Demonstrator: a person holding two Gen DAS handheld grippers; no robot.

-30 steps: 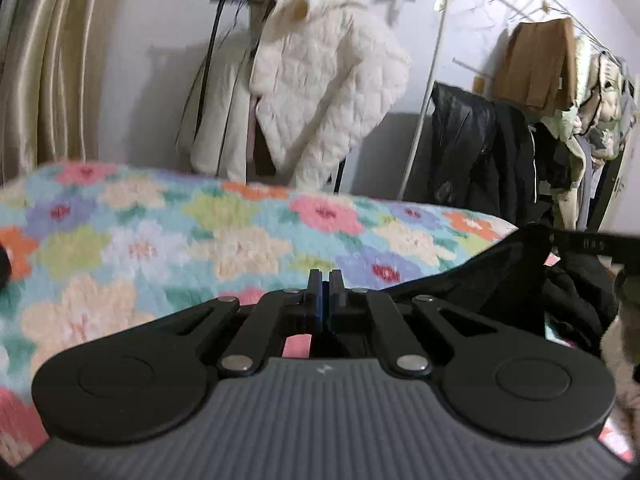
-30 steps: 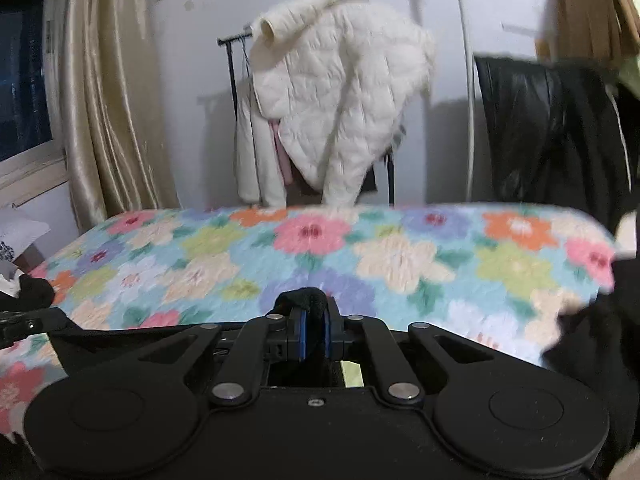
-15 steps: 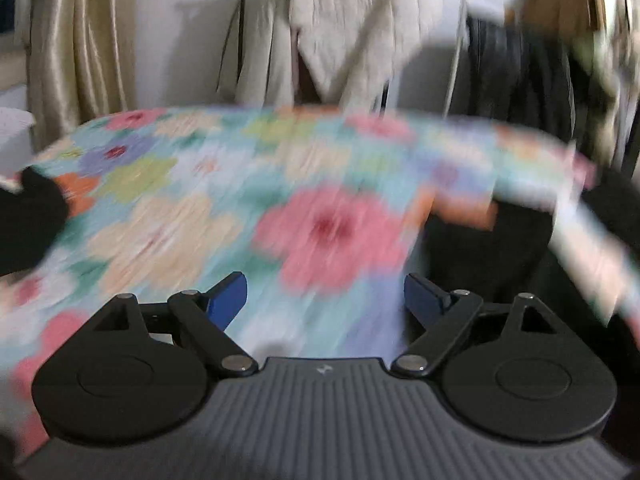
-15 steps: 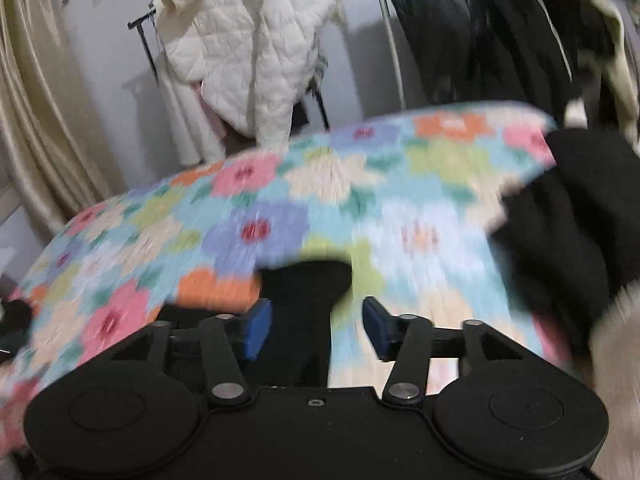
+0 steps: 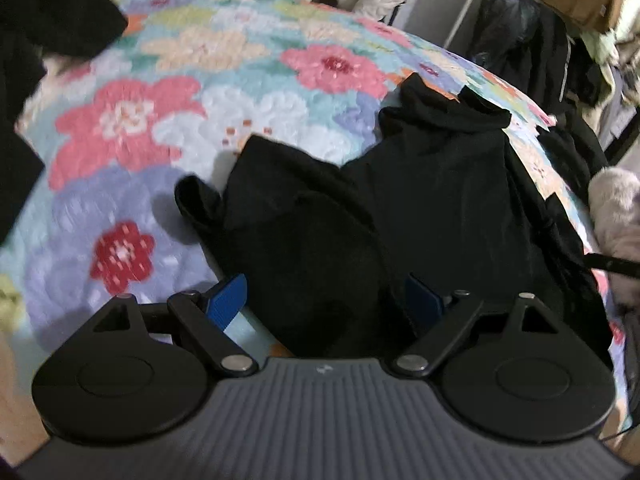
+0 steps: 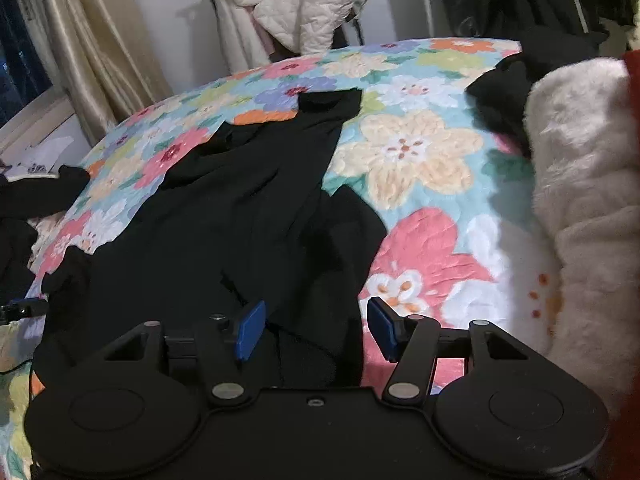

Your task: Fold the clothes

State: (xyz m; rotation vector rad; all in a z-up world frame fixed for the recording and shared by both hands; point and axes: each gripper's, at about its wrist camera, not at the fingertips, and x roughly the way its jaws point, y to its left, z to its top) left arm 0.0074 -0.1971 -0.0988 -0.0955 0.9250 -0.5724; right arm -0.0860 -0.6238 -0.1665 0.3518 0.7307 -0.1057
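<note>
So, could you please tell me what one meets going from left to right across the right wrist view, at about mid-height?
Beige curtain → black garment spread on the floral quilt → bare quilt with its pale yellow flower → fluffy cream garment.

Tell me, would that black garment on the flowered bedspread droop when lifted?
Probably: the black fabric garment lies creased and rumpled on the flowered bedspread, so it looks limp. It seems thin, likely light. Pushed, it should bunch rather than slide.
</note>
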